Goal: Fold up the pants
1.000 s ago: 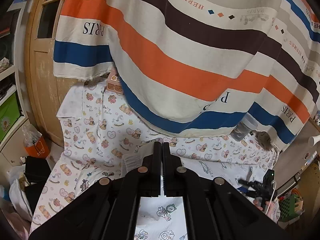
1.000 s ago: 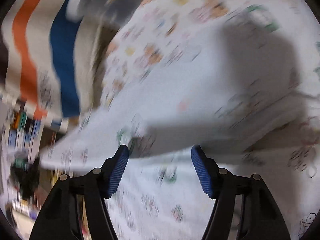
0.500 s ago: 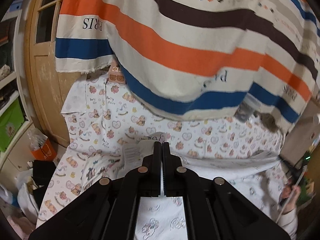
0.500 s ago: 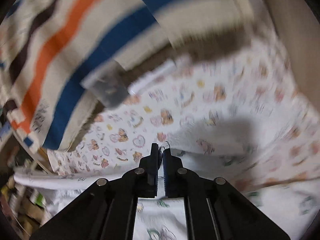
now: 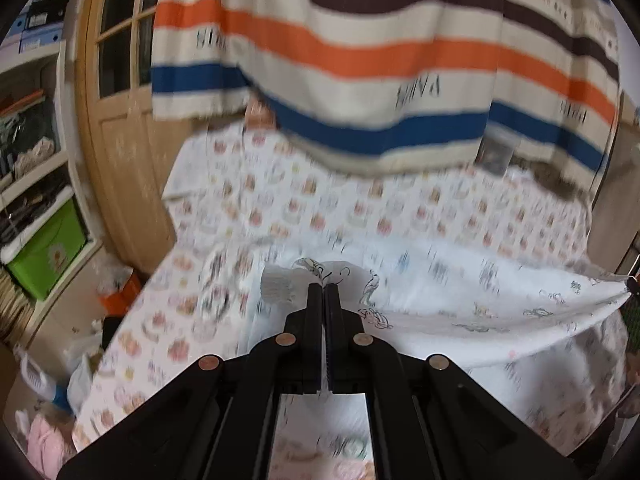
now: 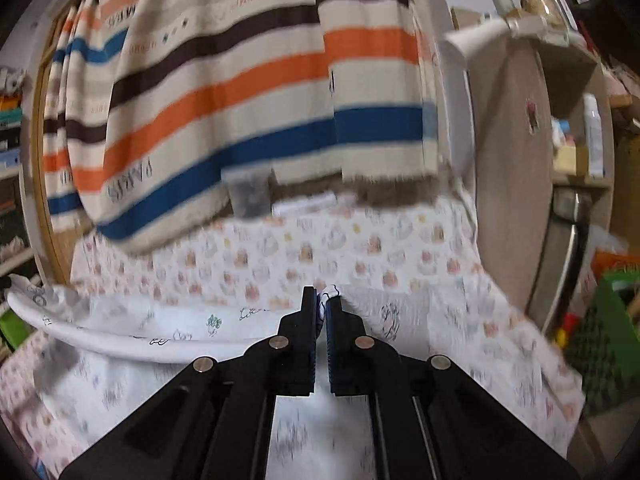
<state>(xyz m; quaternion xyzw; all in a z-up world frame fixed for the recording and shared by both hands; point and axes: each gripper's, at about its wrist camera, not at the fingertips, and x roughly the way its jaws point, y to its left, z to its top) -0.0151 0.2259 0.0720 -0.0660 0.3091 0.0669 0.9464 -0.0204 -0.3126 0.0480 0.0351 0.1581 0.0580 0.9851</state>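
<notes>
The pants [image 5: 472, 312] are white with small cartoon prints. They hang stretched between my two grippers above a table covered with a bear-print cloth [image 5: 304, 208]. My left gripper [image 5: 324, 290] is shut on one end of the pants, by a grey ribbed band. My right gripper [image 6: 322, 300] is shut on the other end of the pants [image 6: 140, 340], which stretch away to the left in the right wrist view. Both views are motion-blurred.
A striped orange, blue and brown cloth [image 5: 360, 60] hangs behind the table. A wooden door [image 5: 120, 120] and shelves with a green box [image 5: 48, 252] stand at left. A round board [image 6: 516, 168] and cluttered shelves stand at right. A clear jar [image 6: 250, 192] sits at the table's back.
My right gripper was open a second ago and has closed on the pants' end. Both grippers have lifted the pants and stretched them out between them.
</notes>
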